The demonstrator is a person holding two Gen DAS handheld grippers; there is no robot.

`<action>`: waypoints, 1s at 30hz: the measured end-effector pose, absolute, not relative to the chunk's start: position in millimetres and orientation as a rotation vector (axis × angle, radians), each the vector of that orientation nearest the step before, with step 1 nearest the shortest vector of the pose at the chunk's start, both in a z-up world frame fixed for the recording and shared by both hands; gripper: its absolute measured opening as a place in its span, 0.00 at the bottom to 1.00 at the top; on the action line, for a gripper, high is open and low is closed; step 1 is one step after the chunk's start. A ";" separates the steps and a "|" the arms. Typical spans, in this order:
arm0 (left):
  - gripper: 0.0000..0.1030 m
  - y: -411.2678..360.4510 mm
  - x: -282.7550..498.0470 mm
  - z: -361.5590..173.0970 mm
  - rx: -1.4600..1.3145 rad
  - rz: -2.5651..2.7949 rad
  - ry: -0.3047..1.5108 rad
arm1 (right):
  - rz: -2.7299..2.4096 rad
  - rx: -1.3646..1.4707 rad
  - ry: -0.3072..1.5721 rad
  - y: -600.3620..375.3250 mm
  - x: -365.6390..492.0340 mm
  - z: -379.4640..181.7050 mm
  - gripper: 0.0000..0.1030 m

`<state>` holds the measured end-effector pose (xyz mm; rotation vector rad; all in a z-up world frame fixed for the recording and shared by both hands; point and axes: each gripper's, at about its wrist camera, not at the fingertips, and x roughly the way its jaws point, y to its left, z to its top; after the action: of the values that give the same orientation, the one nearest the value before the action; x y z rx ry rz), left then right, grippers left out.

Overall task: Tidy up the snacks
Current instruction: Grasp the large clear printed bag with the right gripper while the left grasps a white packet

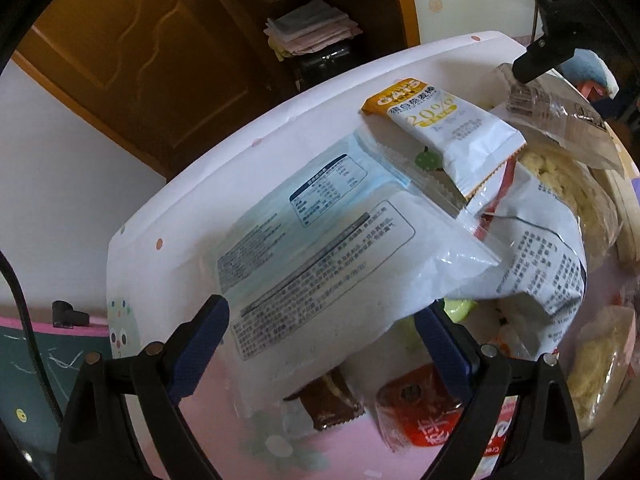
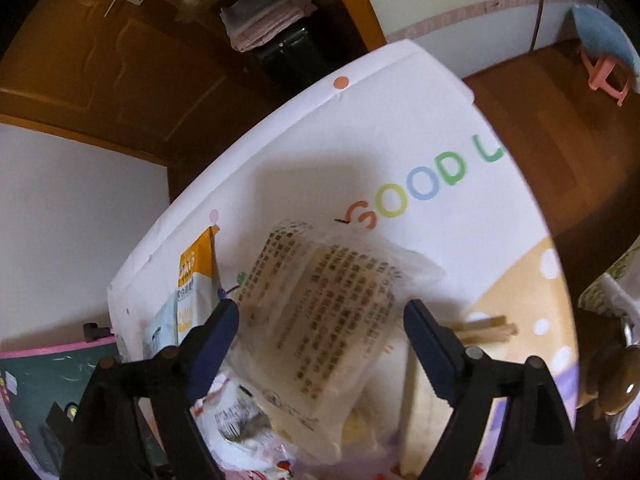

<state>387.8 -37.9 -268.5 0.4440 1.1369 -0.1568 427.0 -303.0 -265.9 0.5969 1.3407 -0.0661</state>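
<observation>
Left wrist | left hand-held gripper point(image 1: 322, 334) open around white packet point(image 1: 320, 248) | table point(image 1: 192, 204), door point(image 1: 120, 48); right hand-held gripper point(image 2: 320, 328) open

Both wrist cameras look steeply down, close over the white table point(image 1: 168, 216) of snacks; both share its far edge and the door point(image 2: 100, 64).

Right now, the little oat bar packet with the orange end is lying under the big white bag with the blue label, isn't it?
Not quite. The oat bar packet with the orange end is lying on top of the big white bag with the blue label, overlapping its far edge, not under it. The left wrist view shows this.
</observation>
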 end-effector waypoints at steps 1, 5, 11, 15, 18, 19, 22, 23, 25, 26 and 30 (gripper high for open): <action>0.81 -37.8 388.9 -268.8 0.436 -0.163 1.138 | -0.066 0.598 1.344 -302.2 426.7 -267.1 0.85; 0.15 -41.1 390.9 -268.7 0.464 -0.139 1.133 | -0.029 0.641 1.377 -296.7 423.4 -275.6 0.78; 0.00 -24.1 390.0 -255.0 0.370 -0.123 1.104 | -0.009 0.534 1.361 -275.4 416.0 -264.1 0.51; 0.00 -10.4 381.5 -227.9 0.299 -0.115 1.056 | -0.007 0.486 1.334 -263.5 407.5 -249.7 0.48; 0.00 3.3 374.7 -205.6 0.214 -0.119 1.047 | 0.004 0.478 1.299 -261.2 400.0 -236.7 0.47; 0.00 8.3 372.1 -197.8 0.188 -0.122 1.043 | 0.008 0.474 1.286 -260.9 398.0 -230.5 0.47; 0.00 22.9 360.7 -173.0 0.126 -0.126 1.018 | 0.031 0.450 1.243 -256.2 387.3 -207.6 0.47; 0.00 28.1 356.9 -165.4 0.101 -0.131 1.016 | 0.042 0.441 1.229 -254.1 382.5 -198.5 0.47; 0.00 36.8 346.7 -149.0 0.054 -0.146 1.011 | 0.062 0.424 1.203 -248.1 375.7 -180.2 0.47; 0.00 39.0 340.7 -140.5 0.046 -0.150 1.004 | 0.072 0.414 1.188 -245.8 369.4 -170.5 0.47; 0.00 43.2 310.8 -108.6 0.032 -0.173 0.972 | 0.117 0.394 1.142 -240.3 347.4 -137.8 0.47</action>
<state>310.8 43.2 -108.6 0.0319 0.9723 -0.1732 347.4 -240.3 -137.8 0.3944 1.1421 0.1175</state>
